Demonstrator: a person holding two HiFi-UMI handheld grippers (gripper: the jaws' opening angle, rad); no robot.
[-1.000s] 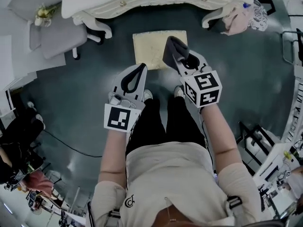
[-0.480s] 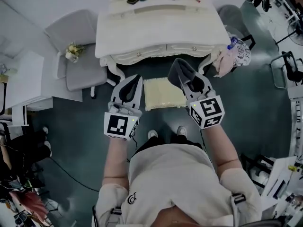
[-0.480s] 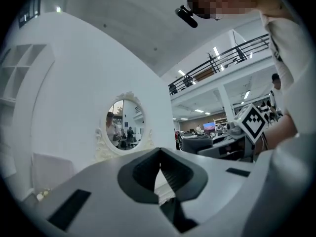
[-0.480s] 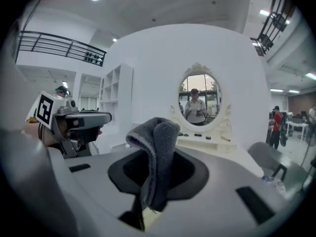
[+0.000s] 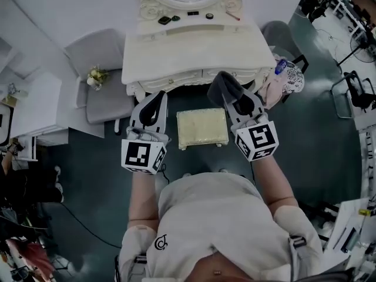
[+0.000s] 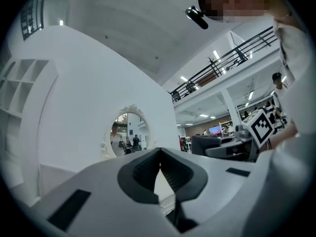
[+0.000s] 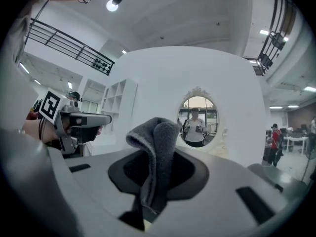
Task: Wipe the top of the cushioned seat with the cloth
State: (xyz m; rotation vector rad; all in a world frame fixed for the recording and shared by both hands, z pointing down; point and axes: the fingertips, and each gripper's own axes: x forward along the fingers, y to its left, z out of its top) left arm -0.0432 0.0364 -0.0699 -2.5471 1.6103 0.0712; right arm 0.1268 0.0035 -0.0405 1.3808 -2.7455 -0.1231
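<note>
The cushioned seat is a small cream stool in front of the white dressing table. In the head view my right gripper hovers over the seat's right edge, shut on a folded grey cloth. From the right gripper view, the cloth sticks up between the jaws of the right gripper. My left gripper is held beside the seat's left edge. Its jaws meet at the tips with nothing between them. Both grippers point level at the wall mirror, well above the seat.
An oval mirror hangs over the dressing table, which carries small items. A grey chair with flowers stands at the left. Pink and patterned clothes hang at the table's right corner. Racks and stands line the right side.
The head view has swung up to the dressing table and mirror. Both grippers came up from low over the floor to either side of the seat. The cloth stays in the right gripper.
</note>
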